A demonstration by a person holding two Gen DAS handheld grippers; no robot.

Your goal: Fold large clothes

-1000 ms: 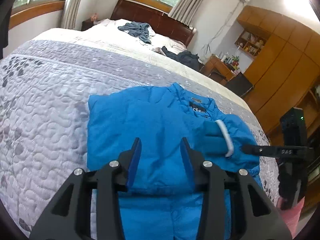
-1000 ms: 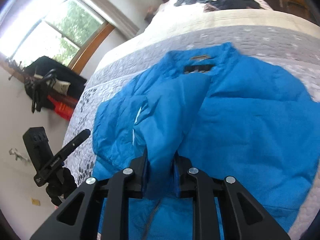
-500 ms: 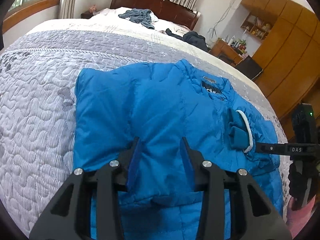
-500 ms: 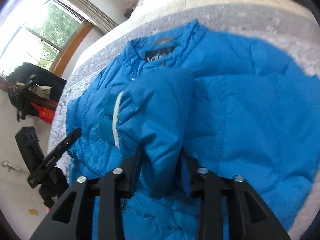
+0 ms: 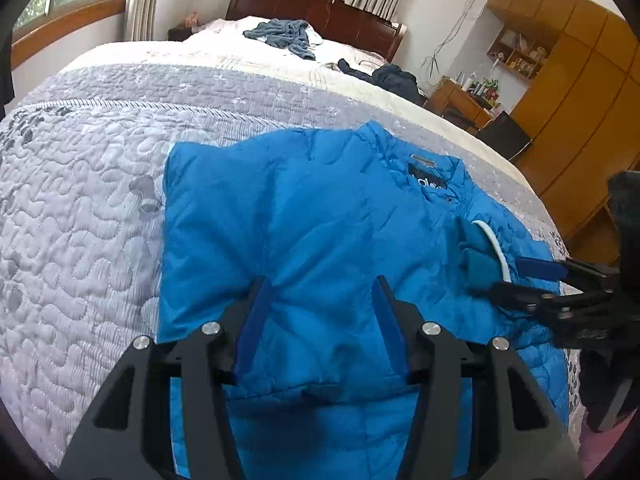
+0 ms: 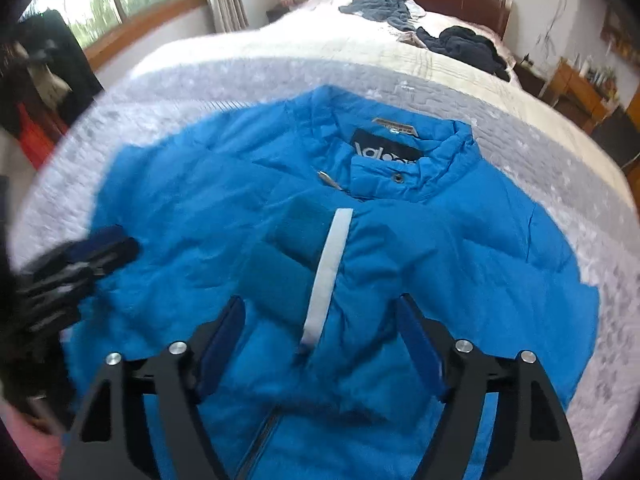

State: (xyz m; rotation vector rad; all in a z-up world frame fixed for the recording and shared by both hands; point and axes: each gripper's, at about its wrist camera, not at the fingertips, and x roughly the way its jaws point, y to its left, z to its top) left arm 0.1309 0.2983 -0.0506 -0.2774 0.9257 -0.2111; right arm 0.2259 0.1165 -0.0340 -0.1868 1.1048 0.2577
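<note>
A bright blue puffer jacket (image 5: 312, 216) lies spread on the grey quilted bedspread (image 5: 80, 200), collar toward the headboard. My left gripper (image 5: 318, 292) is open just over its left part, with fabric bulging between the blue pads. In the right wrist view the jacket (image 6: 460, 248) fills the middle. A sleeve with a teal cuff (image 6: 288, 264) and white band (image 6: 328, 272) lies folded across its chest. My right gripper (image 6: 320, 320) stands open over that sleeve, holding nothing. The right gripper (image 5: 532, 280) also shows at the right of the left wrist view.
Loose clothes lie near the dark headboard: a grey-blue pile (image 5: 280, 36) and a dark pile (image 5: 388, 78). Wooden cabinets (image 5: 576, 92) and a desk stand to the right of the bed. A window (image 6: 120, 4) is to the left.
My right gripper has let go of the sleeve and opened; the sleeve now lies across the chest. My left gripper has widened slightly and stays over the jacket.
</note>
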